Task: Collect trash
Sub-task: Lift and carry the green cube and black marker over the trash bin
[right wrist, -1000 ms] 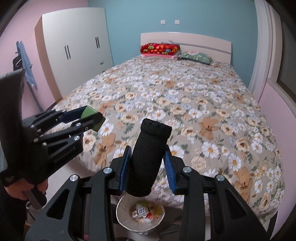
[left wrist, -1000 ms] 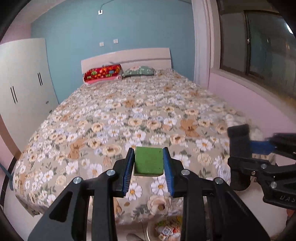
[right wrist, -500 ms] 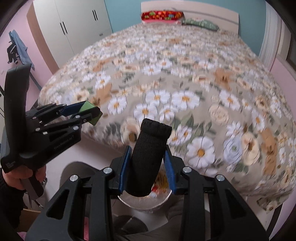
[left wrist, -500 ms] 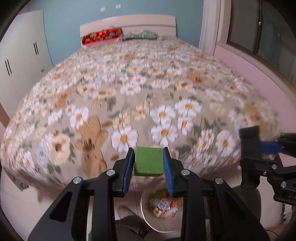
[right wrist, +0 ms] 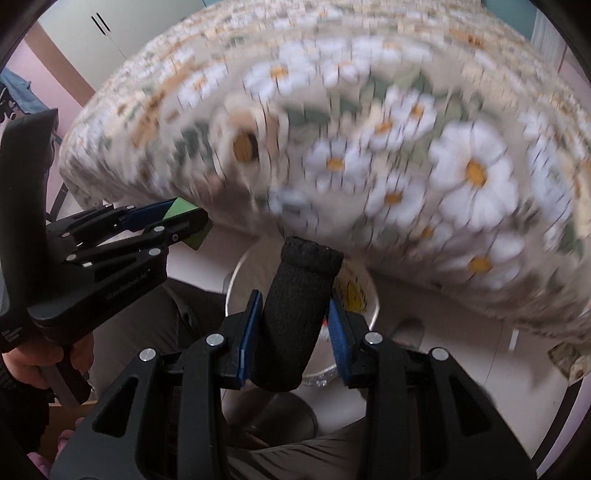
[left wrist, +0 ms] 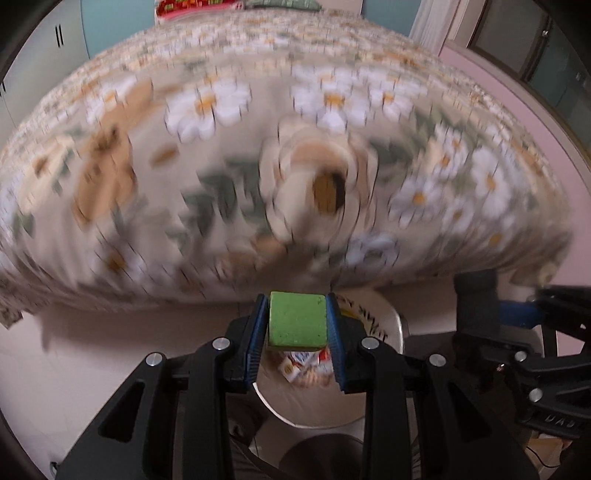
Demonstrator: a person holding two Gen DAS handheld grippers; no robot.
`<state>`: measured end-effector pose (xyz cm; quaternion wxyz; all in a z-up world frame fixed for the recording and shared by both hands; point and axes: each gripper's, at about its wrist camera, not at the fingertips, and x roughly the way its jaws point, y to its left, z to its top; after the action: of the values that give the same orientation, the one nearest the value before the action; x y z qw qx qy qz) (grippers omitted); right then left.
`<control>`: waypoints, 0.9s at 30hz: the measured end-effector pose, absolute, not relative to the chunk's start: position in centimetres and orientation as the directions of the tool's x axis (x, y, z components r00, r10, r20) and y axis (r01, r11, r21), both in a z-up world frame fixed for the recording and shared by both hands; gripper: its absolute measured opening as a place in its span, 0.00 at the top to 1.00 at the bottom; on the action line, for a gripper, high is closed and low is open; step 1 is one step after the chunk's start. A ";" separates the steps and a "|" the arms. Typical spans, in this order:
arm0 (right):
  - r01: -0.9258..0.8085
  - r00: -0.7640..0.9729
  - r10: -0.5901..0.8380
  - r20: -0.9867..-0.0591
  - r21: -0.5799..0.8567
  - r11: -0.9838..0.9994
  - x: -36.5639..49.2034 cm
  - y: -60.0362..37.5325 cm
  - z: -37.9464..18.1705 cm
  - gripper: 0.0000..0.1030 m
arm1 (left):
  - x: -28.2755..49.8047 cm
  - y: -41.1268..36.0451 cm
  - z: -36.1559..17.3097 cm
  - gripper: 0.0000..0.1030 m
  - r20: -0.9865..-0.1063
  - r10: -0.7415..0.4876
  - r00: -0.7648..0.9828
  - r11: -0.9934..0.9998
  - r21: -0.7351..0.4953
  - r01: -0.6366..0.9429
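My left gripper (left wrist: 297, 321) is shut on a green sponge block (left wrist: 297, 318) and holds it above a round white trash bin (left wrist: 384, 317) on the floor at the foot of the bed. The bin holds several wrappers (left wrist: 301, 363). My right gripper (right wrist: 293, 321) is shut on a black rolled sock-like tube (right wrist: 295, 314), above the same bin (right wrist: 240, 273). In the right wrist view the left gripper (right wrist: 184, 225) with its green block (right wrist: 181, 208) shows at left. In the left wrist view the right gripper (left wrist: 495, 314) shows at right.
The bed with a floral cover (left wrist: 295, 147) fills the upper part of both views, blurred. White wardrobe doors (right wrist: 96, 29) stand at the far left. The pink wall and window sill (left wrist: 517, 92) are at the right. My knees (right wrist: 192, 306) are below the bin.
Both grippers have tilted down and moved toward the bed's foot. The bin now sits right under both held objects. Grips have not changed.
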<state>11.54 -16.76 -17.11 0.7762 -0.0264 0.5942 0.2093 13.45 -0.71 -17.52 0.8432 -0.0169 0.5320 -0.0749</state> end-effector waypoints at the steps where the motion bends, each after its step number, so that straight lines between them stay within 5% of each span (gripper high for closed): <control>1: -0.352 0.193 0.286 -0.939 0.205 0.913 11.4 -16.6 -18.2 0.65 | 13.3 -0.8 -18.4 0.68 -0.902 -0.146 0.407 0.988 -0.112 0.106; 27: -0.205 -0.015 0.214 -0.977 0.213 0.955 13.1 -15.3 -34.5 0.65 | 14.5 -2.3 -34.2 0.68 -0.979 -0.156 0.134 0.988 -0.157 -0.001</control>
<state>13.09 -15.26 -34.46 0.7017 0.0033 0.6966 0.1493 14.46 -2.25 -34.16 0.7508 -0.0596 0.6558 -0.0516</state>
